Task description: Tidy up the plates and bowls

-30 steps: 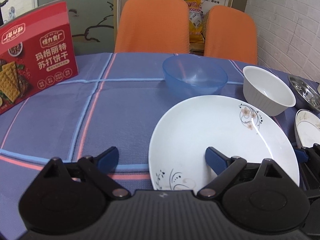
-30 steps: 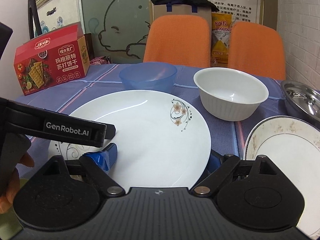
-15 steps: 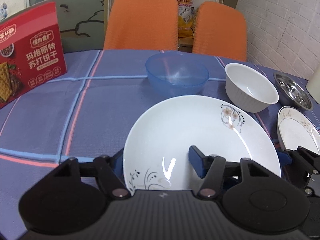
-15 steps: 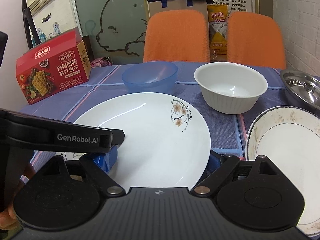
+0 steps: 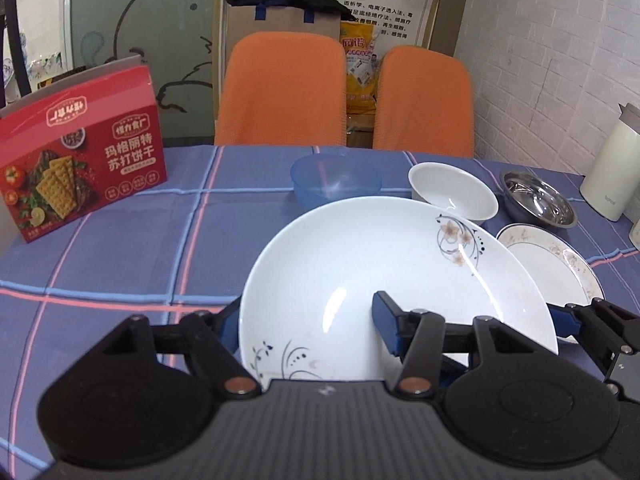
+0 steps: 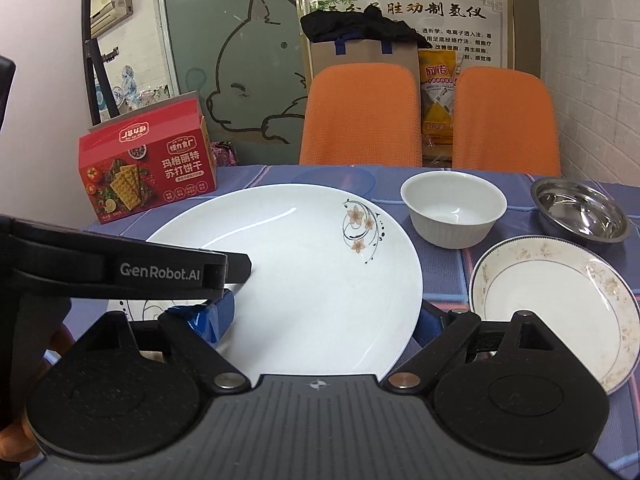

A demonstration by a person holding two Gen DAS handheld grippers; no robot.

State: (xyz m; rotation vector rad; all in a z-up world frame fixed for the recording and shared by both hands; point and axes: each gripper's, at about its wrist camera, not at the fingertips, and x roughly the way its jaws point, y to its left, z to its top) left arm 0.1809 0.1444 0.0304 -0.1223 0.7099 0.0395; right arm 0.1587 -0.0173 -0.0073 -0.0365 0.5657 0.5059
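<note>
A large white plate [image 5: 380, 264] with a flower print hangs tilted above the blue checked tablecloth [image 5: 140, 248]. My left gripper [image 5: 306, 322] is shut on its near left rim, one blue pad inside the plate and one outside. My right gripper [image 6: 320, 320] is shut on the near right rim of the same plate [image 6: 304, 248]. To the right lies a smaller plate [image 6: 552, 300] with a speckled rim. Behind stand a white bowl [image 6: 454, 208], a steel bowl [image 6: 580, 210] and a blue plastic bowl [image 5: 336, 178], which the plate partly hides.
A red cracker box [image 5: 80, 168] stands at the table's left back. A white jug [image 5: 612, 168] is at the far right edge. Two orange chairs [image 5: 280, 92] sit behind the table. A hand [image 6: 16, 436] shows at the lower left of the right wrist view.
My left gripper has moved in and closed on the plate's rim. Both grippers have lifted the plate off the cloth, so it now covers most of the blue bowl.
</note>
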